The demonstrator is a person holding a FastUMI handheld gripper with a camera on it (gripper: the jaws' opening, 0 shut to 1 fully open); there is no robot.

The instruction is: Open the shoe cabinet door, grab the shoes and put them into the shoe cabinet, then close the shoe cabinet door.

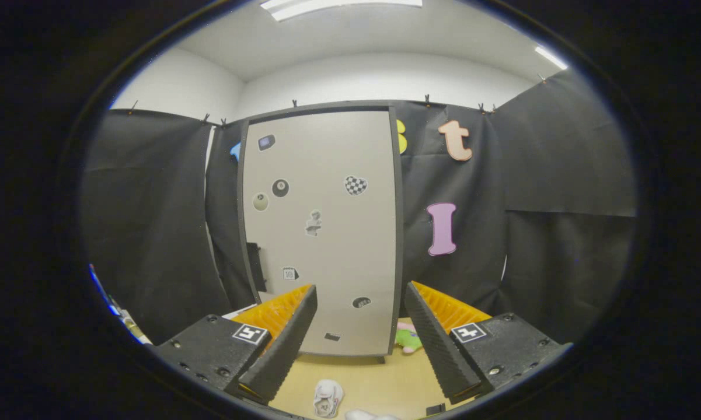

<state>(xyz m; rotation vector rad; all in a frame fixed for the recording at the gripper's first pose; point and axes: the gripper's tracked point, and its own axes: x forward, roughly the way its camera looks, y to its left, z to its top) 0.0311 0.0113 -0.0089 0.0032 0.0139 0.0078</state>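
- Gripper view: the gripper (359, 326) points at a tall cabinet (321, 233).
- Its two fingers (286, 344) are spread wide apart, with nothing between them but air.
- No finger touches anything.
- The cabinet stands upright at 12 o'clock, beyond the fingers, on a tan floor (379, 379).
- Its door (327, 175) is shut and flat, pale with a dark rim.
- Small stickers (355, 185) dot the door: a checked heart, a dark ball, a pale ball and a few more too small to tell.
- A dark handle (255, 267) sits on the cabinet's left edge, at about 10 o'clock from the fingers.
- A white shoe (328, 398) lies on the floor at 6 o'clock, low between the fingers and close to the camera.
- It is well apart from the cabinet.
- A second white thing (365, 415) peeks in just to the right of the shoe; most of it is cut off, so I cannot tell what it is.
- A green and pink soft toy (407, 338) lies at the cabinet's right foot, at about 2 o'clock from the shoe, partly hidden by the right finger.
- Black cloth (554, 204) hangs all around, behind the cabinet.
- White walls and a ceiling light (338, 7) show above the cloth.
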